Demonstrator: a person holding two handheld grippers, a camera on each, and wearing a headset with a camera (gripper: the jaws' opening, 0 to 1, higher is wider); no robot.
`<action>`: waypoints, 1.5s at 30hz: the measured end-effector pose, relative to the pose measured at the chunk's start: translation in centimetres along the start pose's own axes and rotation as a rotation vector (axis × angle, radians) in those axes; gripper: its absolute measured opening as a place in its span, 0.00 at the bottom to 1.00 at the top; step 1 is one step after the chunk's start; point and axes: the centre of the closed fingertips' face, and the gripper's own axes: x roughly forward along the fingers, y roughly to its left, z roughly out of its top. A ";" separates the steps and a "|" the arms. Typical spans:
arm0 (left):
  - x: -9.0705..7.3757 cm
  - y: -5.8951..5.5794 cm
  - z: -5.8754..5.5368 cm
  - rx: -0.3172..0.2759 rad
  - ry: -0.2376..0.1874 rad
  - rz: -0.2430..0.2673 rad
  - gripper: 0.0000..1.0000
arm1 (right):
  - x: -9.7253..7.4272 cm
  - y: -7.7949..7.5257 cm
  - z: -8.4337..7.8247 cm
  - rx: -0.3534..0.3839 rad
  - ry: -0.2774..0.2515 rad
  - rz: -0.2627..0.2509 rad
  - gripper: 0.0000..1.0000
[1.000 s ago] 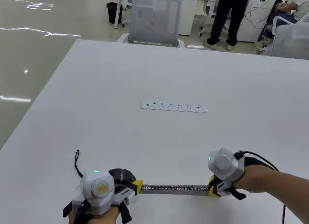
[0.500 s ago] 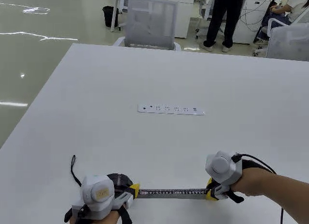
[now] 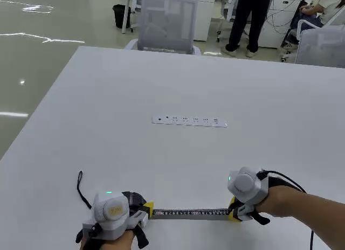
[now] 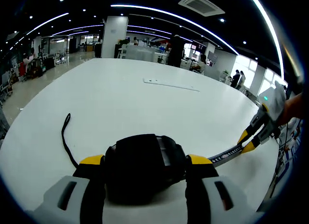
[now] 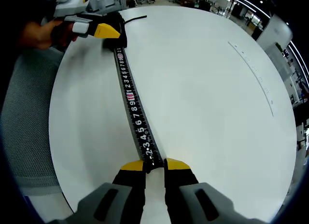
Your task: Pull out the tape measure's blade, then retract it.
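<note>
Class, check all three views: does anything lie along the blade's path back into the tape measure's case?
Nothing visible does. The blade runs straight over bare table from the right gripper, shut on its tip, to the case in the left gripper. The power strip lies well clear of it.

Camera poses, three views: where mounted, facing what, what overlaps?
Head view: on the headset, looking forward and down at the table; left tongs, right tongs, right forearm show.
Left gripper view: on the left tongs, facing across the tape measure case; jaws hold it.
Right gripper view: on the right tongs, facing along the blade toward the left tongs; jaws pinch its tip.
Shared: all three show the blade.
</note>
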 end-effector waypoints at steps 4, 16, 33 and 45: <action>0.0 0.0 -0.1 0.020 -0.003 -0.008 0.63 | 0.1 -0.1 0.0 -0.001 -0.002 0.001 0.13; 0.0 0.1 -0.1 0.040 0.002 -0.008 0.60 | 0.0 0.1 0.2 -0.015 -0.013 -0.010 0.13; 0.0 0.0 -0.2 0.039 0.009 -0.016 0.59 | 0.1 0.1 0.3 -0.006 -0.014 -0.004 0.12; 0.0 0.1 -0.2 0.040 0.016 -0.024 0.59 | 0.3 0.2 1.0 -0.009 -0.021 0.002 0.12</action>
